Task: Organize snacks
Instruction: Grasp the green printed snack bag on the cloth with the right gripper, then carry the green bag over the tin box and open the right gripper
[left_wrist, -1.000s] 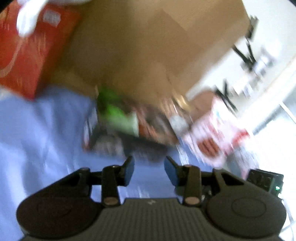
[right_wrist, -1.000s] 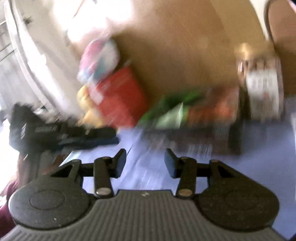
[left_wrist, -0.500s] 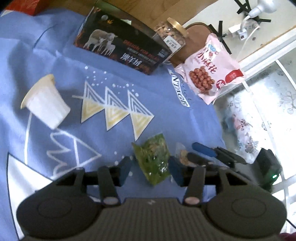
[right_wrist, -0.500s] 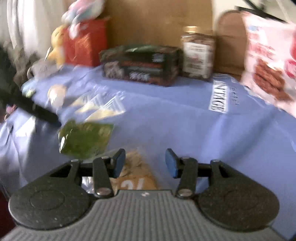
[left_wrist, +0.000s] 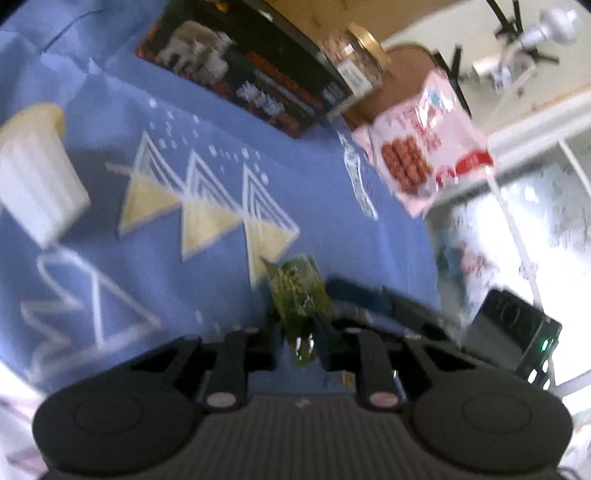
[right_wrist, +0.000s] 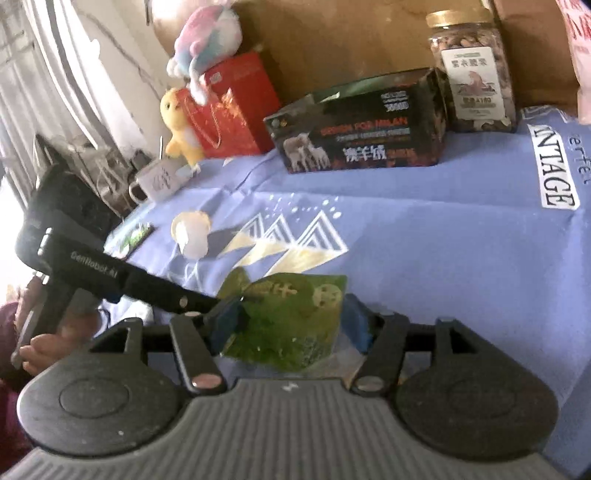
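Note:
A small green snack packet (left_wrist: 300, 295) sits at the near edge of the blue cloth (left_wrist: 207, 140). My left gripper (left_wrist: 301, 347) is shut on its lower end. In the right wrist view the same packet (right_wrist: 288, 317) lies between the fingers of my right gripper (right_wrist: 291, 325), which is open around it; the left gripper (right_wrist: 225, 314) reaches in from the left onto the packet. A pale snack packet (right_wrist: 343, 360) lies under the green one. A white cup (left_wrist: 35, 173) lies on its side at the left.
At the back stand a dark box (right_wrist: 358, 136), a jar of nuts (right_wrist: 472, 70), a pink bag of peanuts (left_wrist: 424, 147), a red gift bag (right_wrist: 236, 103), plush toys (right_wrist: 181, 122) and a mug (right_wrist: 155, 181). Cardboard stands behind them.
Both grippers swung down from the back of the table to the green packet. The left gripper has closed on it and the right gripper has moved in around it.

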